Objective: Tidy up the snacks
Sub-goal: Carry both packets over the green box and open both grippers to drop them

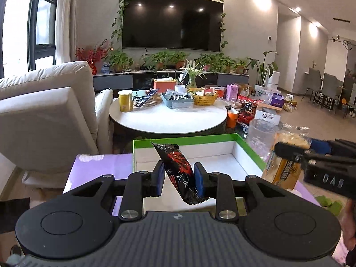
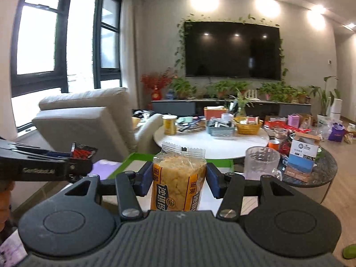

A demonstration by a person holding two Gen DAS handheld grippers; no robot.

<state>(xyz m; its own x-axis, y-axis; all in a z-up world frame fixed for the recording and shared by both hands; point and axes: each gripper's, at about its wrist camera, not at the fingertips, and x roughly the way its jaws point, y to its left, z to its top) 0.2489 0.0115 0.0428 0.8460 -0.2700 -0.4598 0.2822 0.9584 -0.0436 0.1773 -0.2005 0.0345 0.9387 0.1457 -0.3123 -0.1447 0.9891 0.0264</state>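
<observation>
My left gripper [image 1: 179,175] is shut on a black and red snack packet [image 1: 178,169], held tilted above the near edge of an open white box with a green rim [image 1: 189,138]. My right gripper [image 2: 179,178] is shut on a yellow bag of pale snacks [image 2: 178,178], held upright. In the left wrist view the yellow bag [image 1: 284,164] and the right gripper [image 1: 289,153] hang just past the box's right side. In the right wrist view the left gripper [image 2: 73,158] and its red packet [image 2: 83,152] are at the left, and the green rim [image 2: 131,158] shows behind.
The box sits on a purple surface [image 1: 100,164]. A clear plastic cup [image 1: 262,138] stands right of the box. Beyond is a round white table [image 1: 169,115] with a yellow can [image 1: 125,101], grey tray [image 1: 178,100] and yellow basket [image 1: 203,96]. A beige sofa [image 1: 44,111] is left.
</observation>
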